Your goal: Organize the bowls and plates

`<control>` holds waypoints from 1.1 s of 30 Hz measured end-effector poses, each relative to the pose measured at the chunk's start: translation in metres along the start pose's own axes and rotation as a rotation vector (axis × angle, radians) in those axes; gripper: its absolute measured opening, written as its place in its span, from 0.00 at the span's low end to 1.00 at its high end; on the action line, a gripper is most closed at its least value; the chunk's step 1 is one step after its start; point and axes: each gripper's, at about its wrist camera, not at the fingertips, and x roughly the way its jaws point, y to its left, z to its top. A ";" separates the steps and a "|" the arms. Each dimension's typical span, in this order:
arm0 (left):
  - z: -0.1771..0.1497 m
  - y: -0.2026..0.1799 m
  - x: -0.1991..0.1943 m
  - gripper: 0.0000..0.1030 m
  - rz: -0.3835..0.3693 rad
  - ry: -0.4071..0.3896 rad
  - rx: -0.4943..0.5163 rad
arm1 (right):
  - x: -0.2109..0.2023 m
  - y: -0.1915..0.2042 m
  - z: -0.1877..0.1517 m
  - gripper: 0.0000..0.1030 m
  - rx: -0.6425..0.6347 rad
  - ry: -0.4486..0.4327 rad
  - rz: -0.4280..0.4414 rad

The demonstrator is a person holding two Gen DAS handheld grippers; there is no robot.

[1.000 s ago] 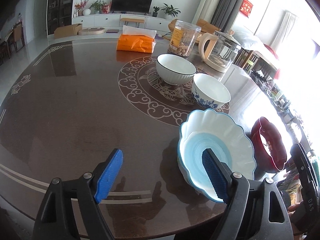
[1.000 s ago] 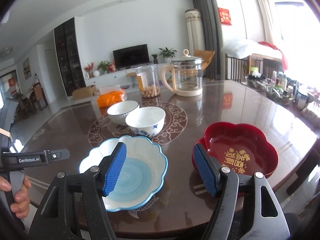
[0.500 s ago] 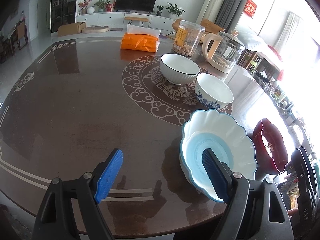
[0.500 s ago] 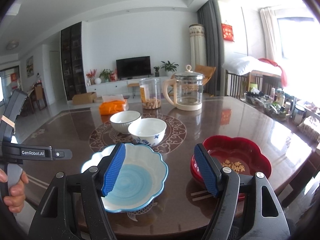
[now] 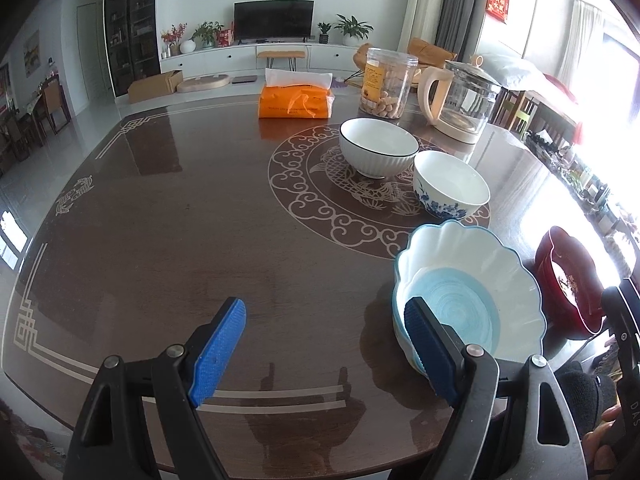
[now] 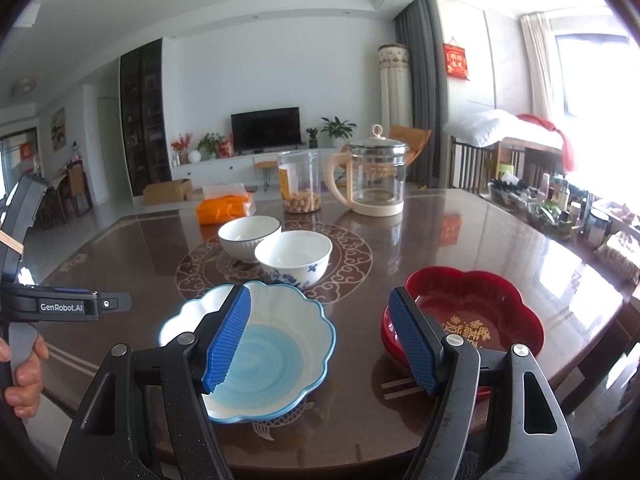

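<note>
Both views tilted up since earlier; fingers wide, empty; "GenRobot.AI" on left gripper [image 6: 68, 306].

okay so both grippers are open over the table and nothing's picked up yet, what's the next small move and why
Probably ease the left gripper forward and to its right so its fingers straddle the near rim of the scalloped blue plate, then close. Both grippers are open and empty, the right gripper too, and this plate lies closest, partly behind one left finger already. The red plate could follow.
</note>
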 end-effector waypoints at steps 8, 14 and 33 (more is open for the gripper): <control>0.000 0.002 0.010 0.79 0.052 0.016 0.035 | 0.008 0.002 0.000 0.73 -0.011 0.050 0.006; 0.030 0.017 0.024 0.79 -0.042 0.047 0.007 | 0.032 0.013 0.038 0.73 0.027 0.154 0.171; 0.177 0.024 0.168 0.78 -0.155 0.195 -0.166 | 0.325 0.026 0.143 0.72 0.386 0.682 0.375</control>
